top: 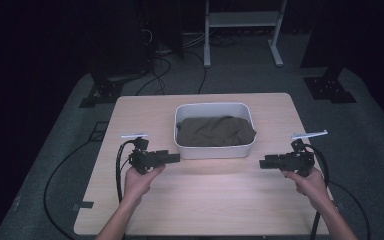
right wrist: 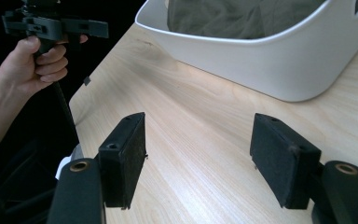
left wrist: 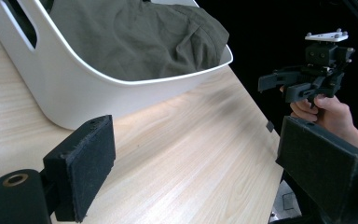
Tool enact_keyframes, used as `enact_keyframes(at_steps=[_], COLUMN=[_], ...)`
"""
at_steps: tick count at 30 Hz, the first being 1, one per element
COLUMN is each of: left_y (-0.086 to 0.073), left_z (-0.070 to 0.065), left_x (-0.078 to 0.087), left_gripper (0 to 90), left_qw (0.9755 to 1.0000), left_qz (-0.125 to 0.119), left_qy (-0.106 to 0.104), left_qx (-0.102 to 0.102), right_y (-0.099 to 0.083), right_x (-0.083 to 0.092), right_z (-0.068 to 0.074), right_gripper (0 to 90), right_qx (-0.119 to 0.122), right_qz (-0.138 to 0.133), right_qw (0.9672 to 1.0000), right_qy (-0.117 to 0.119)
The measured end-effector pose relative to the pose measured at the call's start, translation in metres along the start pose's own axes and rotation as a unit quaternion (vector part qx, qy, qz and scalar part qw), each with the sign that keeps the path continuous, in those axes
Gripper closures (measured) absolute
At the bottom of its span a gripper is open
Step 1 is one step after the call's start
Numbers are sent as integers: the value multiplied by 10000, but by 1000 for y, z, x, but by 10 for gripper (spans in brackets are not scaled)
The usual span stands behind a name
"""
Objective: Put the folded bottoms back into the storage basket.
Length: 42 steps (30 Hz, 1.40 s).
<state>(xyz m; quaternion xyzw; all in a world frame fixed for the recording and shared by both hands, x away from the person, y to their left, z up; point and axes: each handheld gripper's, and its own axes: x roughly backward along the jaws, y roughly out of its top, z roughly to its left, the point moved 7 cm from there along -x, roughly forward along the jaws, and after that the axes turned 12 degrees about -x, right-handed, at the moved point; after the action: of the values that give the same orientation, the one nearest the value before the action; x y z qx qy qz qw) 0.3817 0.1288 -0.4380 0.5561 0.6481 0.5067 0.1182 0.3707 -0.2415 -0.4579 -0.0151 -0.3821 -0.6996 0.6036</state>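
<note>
A white plastic tub (top: 214, 150) stands at the middle of the wooden table, and a crumpled olive-green cloth (top: 215, 131) lies inside it. My left gripper (top: 172, 158) is held just left of the tub's front corner and points right. In the left gripper view its jaws stand wide apart, open (left wrist: 200, 168), over bare wood, with the tub (left wrist: 74, 88) and cloth (left wrist: 135, 37) beyond. My right gripper (top: 265, 163) hovers right of the tub and points left. It too is open (right wrist: 203, 154), with nothing between its pads (right wrist: 123, 156), and the tub (right wrist: 270, 60) is ahead.
The light wooden table (top: 205, 200) has bare room in front of the tub. A white shelf frame (top: 242, 30) and black stands (top: 330, 85) sit on the dark floor behind. Cables (top: 55, 185) trail off the table's left side.
</note>
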Motion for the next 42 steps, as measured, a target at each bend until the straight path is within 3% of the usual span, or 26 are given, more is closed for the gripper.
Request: enact_keyframes(at_steps=[31, 42], left_y=[-35, -44], left_z=[6, 7], left_x=[12, 16], left_gripper=[105, 106], left_qw=[9998, 9997], left_qz=[40, 45], left_qy=[100, 131], left_qx=[161, 186], right_y=[-30, -40], right_x=[13, 15], right_z=[-22, -27], right_gripper=[329, 327], right_qx=[-329, -346], right_qz=[-115, -108], right_qw=[9994, 9993], right_qy=[11, -49])
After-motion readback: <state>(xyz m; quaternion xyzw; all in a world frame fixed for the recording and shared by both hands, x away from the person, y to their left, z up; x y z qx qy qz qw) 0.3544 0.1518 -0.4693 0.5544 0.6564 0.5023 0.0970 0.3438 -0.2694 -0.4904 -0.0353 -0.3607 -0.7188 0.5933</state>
